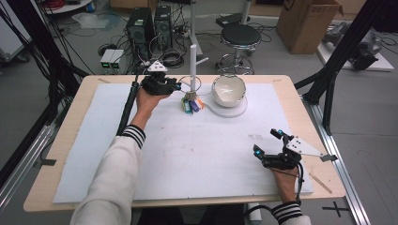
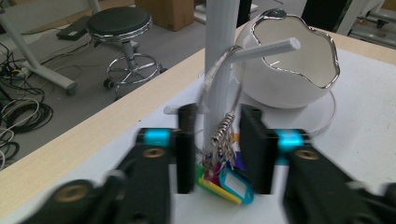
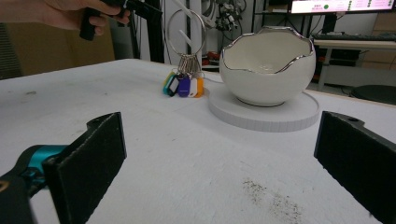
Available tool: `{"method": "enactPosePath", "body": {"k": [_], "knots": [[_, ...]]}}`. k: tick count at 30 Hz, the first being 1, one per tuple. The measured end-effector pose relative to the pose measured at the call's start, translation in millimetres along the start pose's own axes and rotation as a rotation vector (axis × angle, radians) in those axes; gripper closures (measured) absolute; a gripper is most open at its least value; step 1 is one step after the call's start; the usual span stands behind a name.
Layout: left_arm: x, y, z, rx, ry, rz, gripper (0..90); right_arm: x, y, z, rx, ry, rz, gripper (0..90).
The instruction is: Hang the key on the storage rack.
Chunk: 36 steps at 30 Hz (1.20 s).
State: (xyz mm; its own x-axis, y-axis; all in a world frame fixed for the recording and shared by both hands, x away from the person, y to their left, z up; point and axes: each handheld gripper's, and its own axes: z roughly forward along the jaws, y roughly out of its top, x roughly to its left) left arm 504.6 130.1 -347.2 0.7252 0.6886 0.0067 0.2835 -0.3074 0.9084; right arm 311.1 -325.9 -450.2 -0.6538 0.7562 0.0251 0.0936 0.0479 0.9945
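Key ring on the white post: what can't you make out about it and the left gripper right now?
- Left gripper view: the key ring passes behind the post, so its seat on the peg is hidden.
- Same view: the tags are partly cut off by the left gripper.
- High view: the tags are too small to count.

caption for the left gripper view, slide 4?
Open left gripper straddling key ring hung on white stand, eggshell bowl behind.
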Motion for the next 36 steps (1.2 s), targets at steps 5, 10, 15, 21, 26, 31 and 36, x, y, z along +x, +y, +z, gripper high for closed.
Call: {"method": "enactPosePath", "body": {"k": [5, 10, 15, 21, 26, 31, 36], "knots": [[-9.7, -7.0, -19.5, 0.006, 0.004, 0.022, 27.5, 0.1, 0.0, 0.0, 0.000, -0.002, 0.001, 1.7], [-22.6, -13.2, -43.7, -0.030, 0.001, 0.048, 6.8, 0.2, 0.1, 0.0, 0.001, -0.006, -0.002, 1.7], [-33.6, -28.3, -80.4, -0.111, -0.030, 0.083, 1.7, 0.7, 0.2, 0.2, 0.001, -0.011, -0.002, 1.7], [-45.7, -58.5, -125.8, -0.178, -0.043, 0.103, 1.7, 0.7, 0.1, 0.3, 0.001, -0.014, -0.007, 1.7], [-50.6, -94.3, -154.6, -0.198, -0.035, 0.100, 1.7, 0.9, 0.1, 0.4, 0.000, -0.012, -0.009, 1.7], [-54.4, -127.8, -175.5, -0.226, -0.016, 0.086, 1.7, 1.1, 0.1, 0.5, 0.000, -0.016, -0.018, 1.7], [-56.3, -160.2, -187.6, -0.261, -0.015, 0.040, 1.7, 2.1, 0.1, 0.0, 0.006, -0.014, -0.007, 1.7]]}}
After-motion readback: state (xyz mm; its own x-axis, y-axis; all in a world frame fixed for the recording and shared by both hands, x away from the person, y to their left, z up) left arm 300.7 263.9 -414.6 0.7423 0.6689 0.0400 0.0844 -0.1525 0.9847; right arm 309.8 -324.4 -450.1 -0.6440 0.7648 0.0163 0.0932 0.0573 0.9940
